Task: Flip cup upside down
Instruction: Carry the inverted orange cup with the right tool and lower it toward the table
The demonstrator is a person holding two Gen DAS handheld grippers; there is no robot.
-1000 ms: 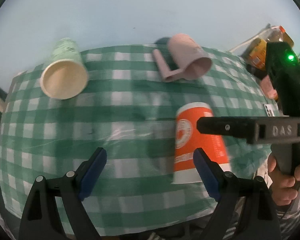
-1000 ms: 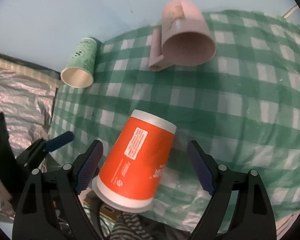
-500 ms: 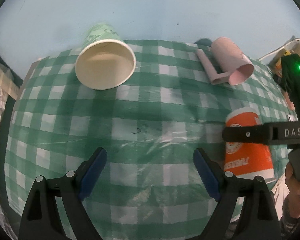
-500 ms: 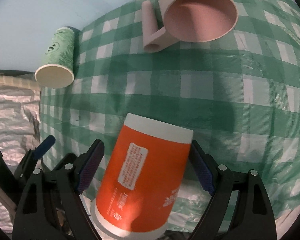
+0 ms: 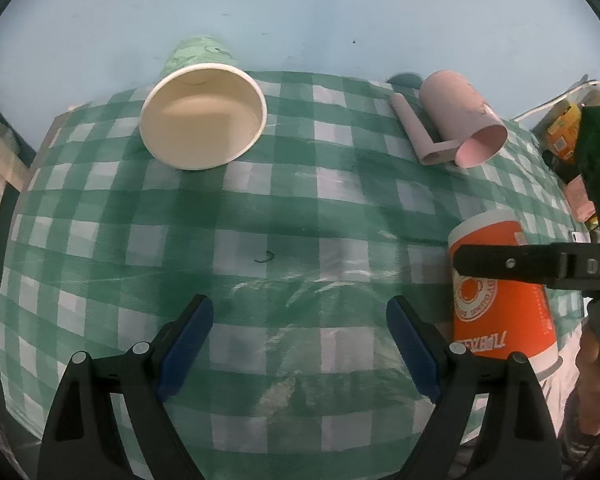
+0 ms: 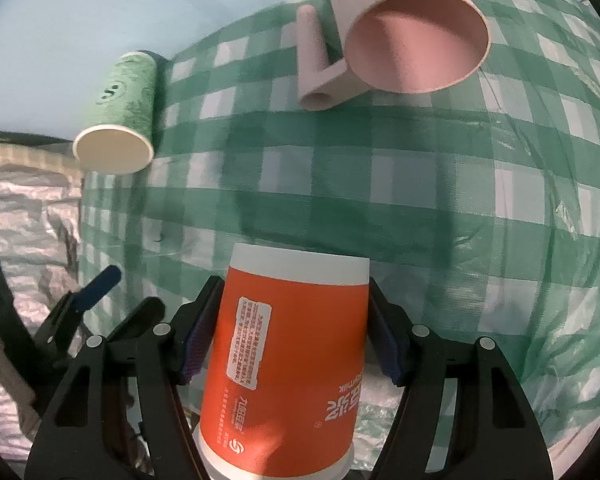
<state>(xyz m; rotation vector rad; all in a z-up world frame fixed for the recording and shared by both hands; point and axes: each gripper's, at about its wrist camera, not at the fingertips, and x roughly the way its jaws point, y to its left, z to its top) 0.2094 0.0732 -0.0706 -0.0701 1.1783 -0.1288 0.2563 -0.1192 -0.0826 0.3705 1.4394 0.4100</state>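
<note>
An orange paper cup (image 6: 292, 356) with white rims is between the pads of my right gripper (image 6: 290, 336), which is shut on its sides; the cup's base points away from the camera. It also shows in the left wrist view (image 5: 500, 292), held near the table's right front edge. My left gripper (image 5: 300, 340) is open and empty above the green checked tablecloth (image 5: 300, 220). A green paper cup (image 5: 202, 114) lies on its side at the back left, mouth toward me. A pink mug (image 5: 460, 120) lies on its side at the back right.
The green cup (image 6: 118, 116) and the pink mug (image 6: 400, 32) also show in the right wrist view. Crumpled silver foil (image 6: 24, 208) lies left of the table. Bottles and a packet (image 5: 568, 128) stand at the far right. A pale blue wall is behind.
My right gripper has closed in on the orange cup and now grips it. My left gripper has moved left and forward, so the green cup is nearer and more central.
</note>
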